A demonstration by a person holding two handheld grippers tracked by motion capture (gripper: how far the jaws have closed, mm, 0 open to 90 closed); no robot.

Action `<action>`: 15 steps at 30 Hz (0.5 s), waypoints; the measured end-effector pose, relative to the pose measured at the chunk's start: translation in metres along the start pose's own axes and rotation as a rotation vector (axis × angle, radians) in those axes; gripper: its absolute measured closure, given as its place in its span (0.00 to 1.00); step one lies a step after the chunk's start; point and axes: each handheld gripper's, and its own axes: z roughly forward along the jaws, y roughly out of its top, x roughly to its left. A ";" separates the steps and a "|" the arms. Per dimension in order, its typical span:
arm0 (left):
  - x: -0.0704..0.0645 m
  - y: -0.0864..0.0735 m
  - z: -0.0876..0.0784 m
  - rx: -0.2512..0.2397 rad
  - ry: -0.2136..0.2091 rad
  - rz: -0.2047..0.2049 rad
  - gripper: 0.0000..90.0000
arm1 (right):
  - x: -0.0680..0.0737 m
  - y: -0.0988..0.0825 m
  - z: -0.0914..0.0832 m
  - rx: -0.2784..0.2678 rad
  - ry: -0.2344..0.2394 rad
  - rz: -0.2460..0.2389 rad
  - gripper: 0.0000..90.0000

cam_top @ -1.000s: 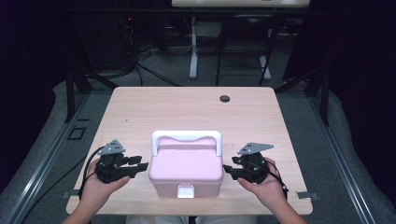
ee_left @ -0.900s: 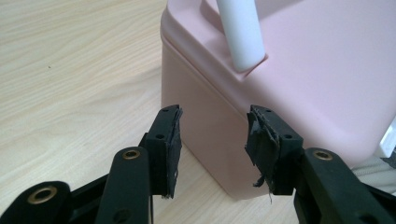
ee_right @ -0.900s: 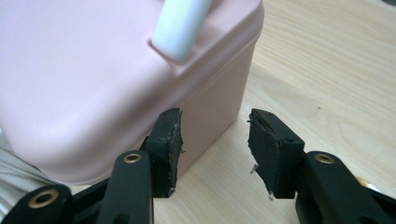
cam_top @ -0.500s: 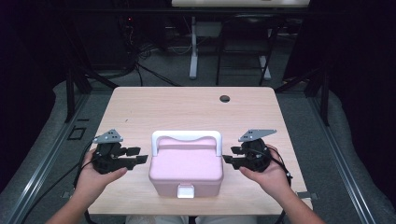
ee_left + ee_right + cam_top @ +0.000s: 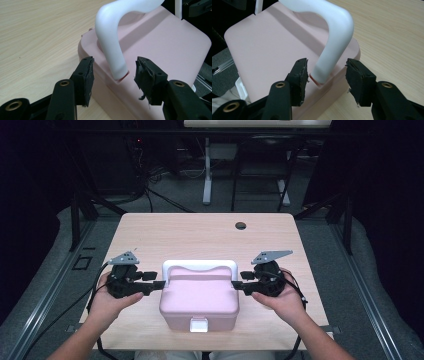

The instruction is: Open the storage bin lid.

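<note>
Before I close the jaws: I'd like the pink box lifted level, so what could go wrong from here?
1. Both grippers stand open around the white handle's ends; the left gripper, whose jaws have just been opening, and the right gripper may close unevenly and tip the pink box.
2. The handle is smooth and rounded, and the pads look frayed, so it might slip.
3. The box sits near the table's front edge.

- Light wood table (image 5: 200, 237), rounded corners; dark round hole (image 5: 241, 226) near far edge, right of centre.
- Grey floor (image 5: 325, 240) w/ black cables (image 5: 150, 195) at far left.
- White stand leg (image 5: 207, 175) at far centre; surroundings dark.
</note>
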 end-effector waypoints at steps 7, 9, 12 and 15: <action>-0.003 0.002 0.011 0.024 -0.015 0.008 0.55 | -0.001 0.002 0.010 0.016 0.029 -0.002 0.62; -0.004 0.003 0.012 0.027 -0.017 0.014 0.56 | 0.000 0.002 0.011 0.020 0.032 -0.011 0.64; -0.006 0.003 0.014 0.033 -0.017 0.024 0.59 | 0.001 0.002 0.012 0.028 0.025 -0.025 0.67; -0.007 0.004 0.013 0.035 -0.001 0.042 0.62 | 0.001 0.002 0.011 0.028 0.020 -0.031 0.70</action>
